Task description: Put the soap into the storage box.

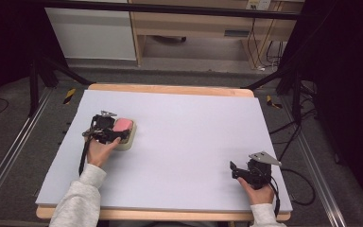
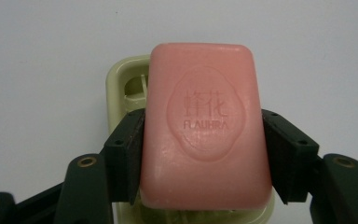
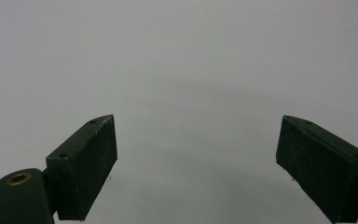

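Left gripper (image 2: pixel 204 154) clamped on pink rectangular soap bar (image 2: pixel 206 126), over pale green plastic soap dish (image 2: pixel 121 81). Right gripper (image 3: pixel 196 163) spread apart above grey table (image 3: pixel 177 56). Could slip sideways: slick soap, narrow pads.

Lab-type recording setup, not a home. Wooden table (image 1: pixel 170 89) topped with plain pale board (image 1: pixel 194 127), boxed in by black frame bars (image 1: pixel 170 8) and dark curtains (image 1: pixel 345 71). Loose cables (image 1: pixel 264 52) on grey floor (image 1: pixel 19 118), metal floor rails (image 1: pixel 9 156), bare wooden desk (image 1: pixel 194 23) behind.
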A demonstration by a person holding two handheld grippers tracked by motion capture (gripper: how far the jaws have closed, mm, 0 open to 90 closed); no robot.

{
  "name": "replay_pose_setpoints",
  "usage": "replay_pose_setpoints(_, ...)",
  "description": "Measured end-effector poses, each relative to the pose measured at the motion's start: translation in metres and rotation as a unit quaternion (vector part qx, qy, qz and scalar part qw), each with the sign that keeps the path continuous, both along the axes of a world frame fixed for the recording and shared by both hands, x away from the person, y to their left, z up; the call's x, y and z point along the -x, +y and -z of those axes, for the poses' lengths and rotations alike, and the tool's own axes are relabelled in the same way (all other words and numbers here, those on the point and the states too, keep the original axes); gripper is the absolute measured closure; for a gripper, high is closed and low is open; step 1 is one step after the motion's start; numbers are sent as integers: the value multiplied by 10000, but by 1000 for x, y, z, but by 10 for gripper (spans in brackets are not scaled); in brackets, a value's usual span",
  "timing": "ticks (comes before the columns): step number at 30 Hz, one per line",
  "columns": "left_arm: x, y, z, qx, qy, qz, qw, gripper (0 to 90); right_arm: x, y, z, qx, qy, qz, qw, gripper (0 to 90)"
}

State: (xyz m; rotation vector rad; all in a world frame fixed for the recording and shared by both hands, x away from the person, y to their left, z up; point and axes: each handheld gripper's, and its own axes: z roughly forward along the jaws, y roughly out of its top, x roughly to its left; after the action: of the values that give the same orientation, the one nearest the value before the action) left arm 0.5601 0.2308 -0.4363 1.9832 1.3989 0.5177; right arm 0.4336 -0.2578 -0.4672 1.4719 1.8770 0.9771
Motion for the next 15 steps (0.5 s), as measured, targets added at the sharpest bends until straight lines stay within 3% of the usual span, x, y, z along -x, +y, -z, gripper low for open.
replay_pose_setpoints(15,-1,1,9,-30,36,-43,10000,372,0,0,0,-2,9,0,10000,125)
